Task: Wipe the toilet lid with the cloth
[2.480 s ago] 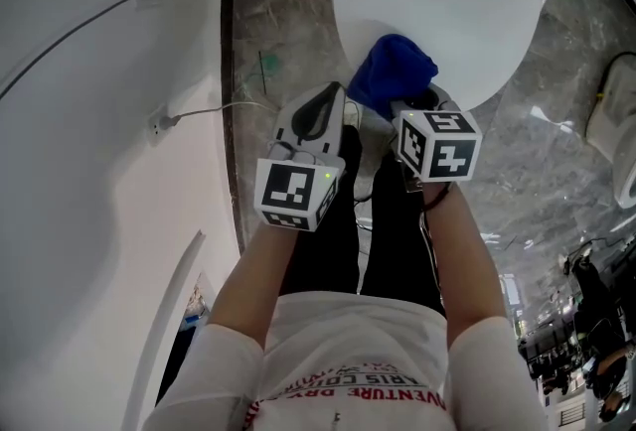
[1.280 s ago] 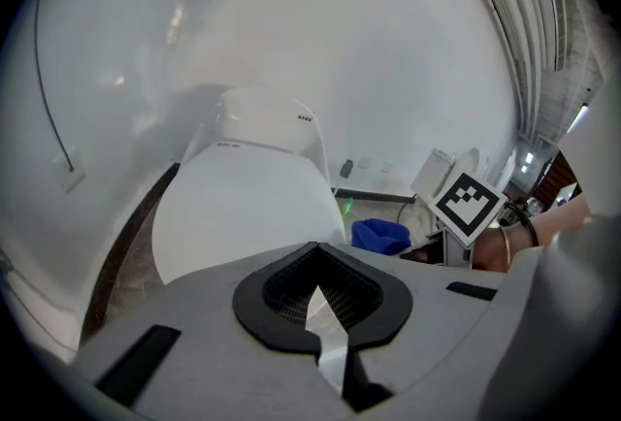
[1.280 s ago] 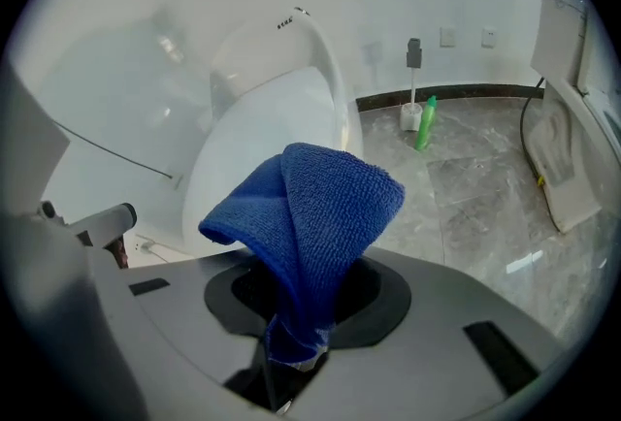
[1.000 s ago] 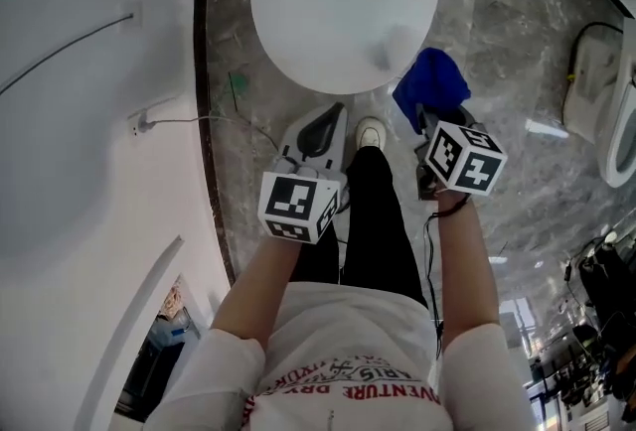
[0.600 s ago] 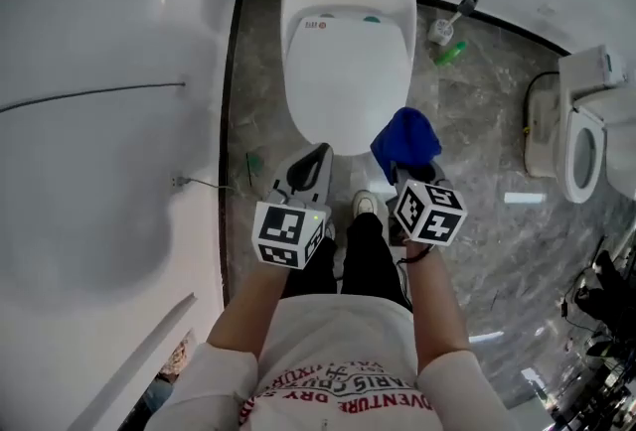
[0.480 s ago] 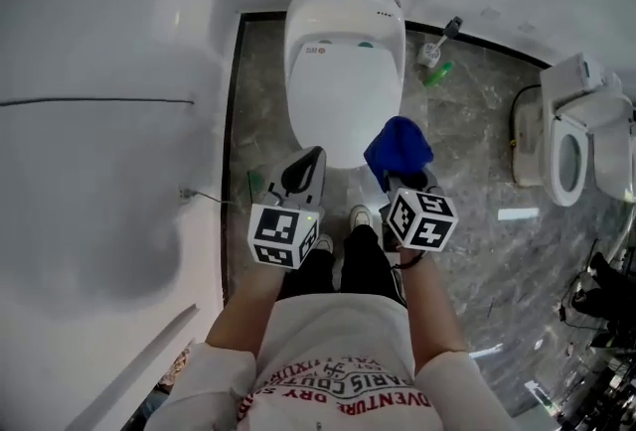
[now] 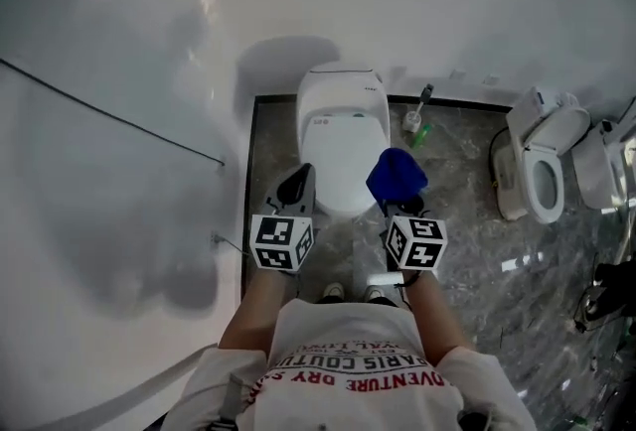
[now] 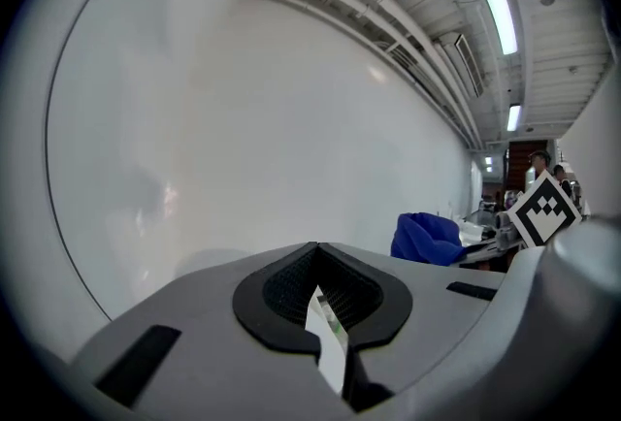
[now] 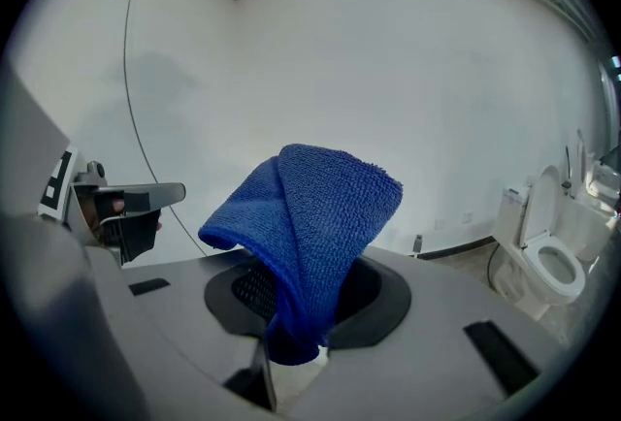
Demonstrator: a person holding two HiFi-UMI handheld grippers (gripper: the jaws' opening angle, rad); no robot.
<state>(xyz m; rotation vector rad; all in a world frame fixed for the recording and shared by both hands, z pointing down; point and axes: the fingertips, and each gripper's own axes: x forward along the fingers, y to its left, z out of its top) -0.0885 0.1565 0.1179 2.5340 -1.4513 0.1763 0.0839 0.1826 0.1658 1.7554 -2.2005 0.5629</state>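
The white toilet [image 7: 342, 136] stands against the back wall with its lid [image 7: 343, 156] down. My right gripper [image 7: 398, 201] is shut on a blue cloth [image 7: 396, 175], which it holds in the air over the floor beside the lid's front right edge. In the right gripper view the cloth [image 9: 306, 225] stands up folded from between the jaws of that gripper [image 9: 291, 327]. My left gripper [image 7: 295, 184] hovers at the lid's front left, shut with nothing in it. The left gripper view shows this gripper [image 8: 317, 259] facing the white wall, with the cloth [image 8: 425, 237] off to the right.
A toilet brush [image 7: 416, 115] and a green item [image 7: 424, 133] sit on the marble floor right of the toilet. A second toilet [image 7: 535, 171] with its seat open stands further right. A white wall with a thin cable [image 7: 109, 111] runs along the left.
The person has stepped back from the toilet, so the whole toilet shows now. The right gripper has carried the cloth off the lid's front edge. Both grippers have kept their state.
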